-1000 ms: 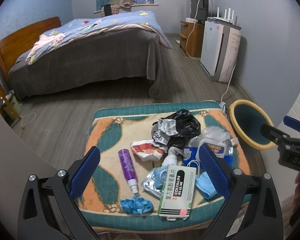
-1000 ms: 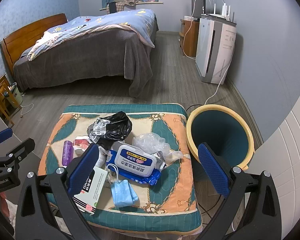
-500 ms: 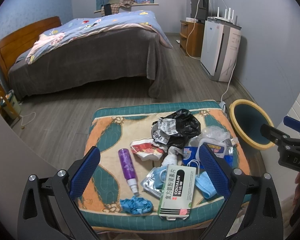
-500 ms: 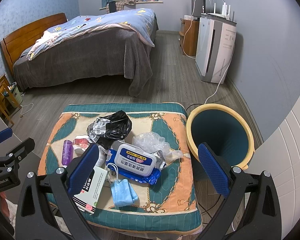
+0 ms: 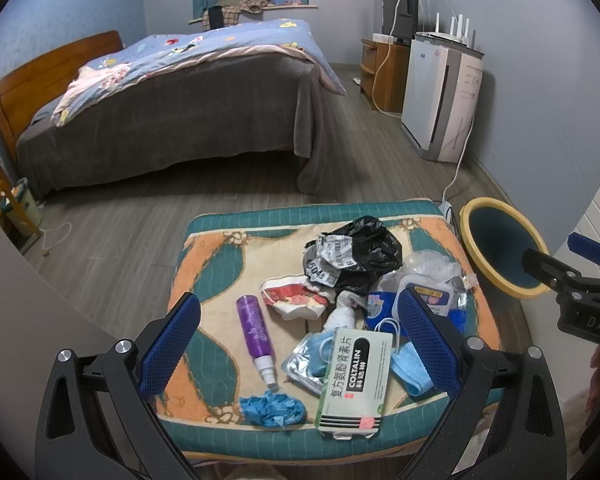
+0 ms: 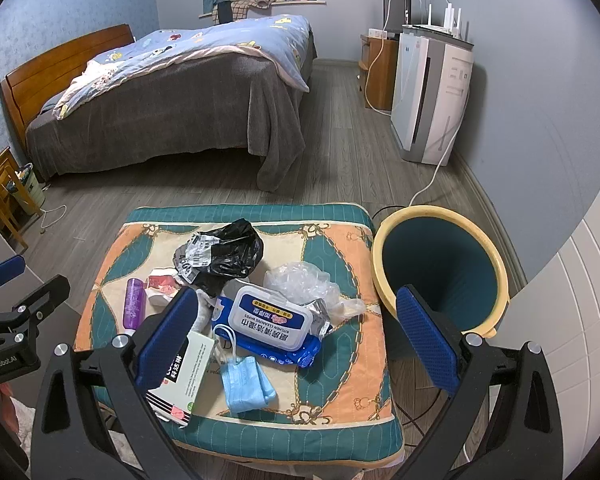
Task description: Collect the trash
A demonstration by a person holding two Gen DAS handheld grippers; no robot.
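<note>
Clutter covers my patterned cushion (image 6: 340,248): a crumpled black bag (image 6: 228,250), glossy wipes pack (image 6: 268,320), flat medicine box (image 5: 354,380) partly hidden in the right view, and soft blue mask (image 6: 246,380). Left gripper (image 5: 300,344) and right gripper (image 6: 296,340) hang spread, empty. Round yellow-rimmed bin (image 6: 440,268) stands beside the cushion.

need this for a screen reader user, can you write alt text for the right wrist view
An open gripper hangs over a patterned cushion strewn with trash: a wipes pack, blue face mask, medicine box, black bag, clear plastic and purple bottle. A yellow-rimmed bin stands right of it, a bed behind.
</note>
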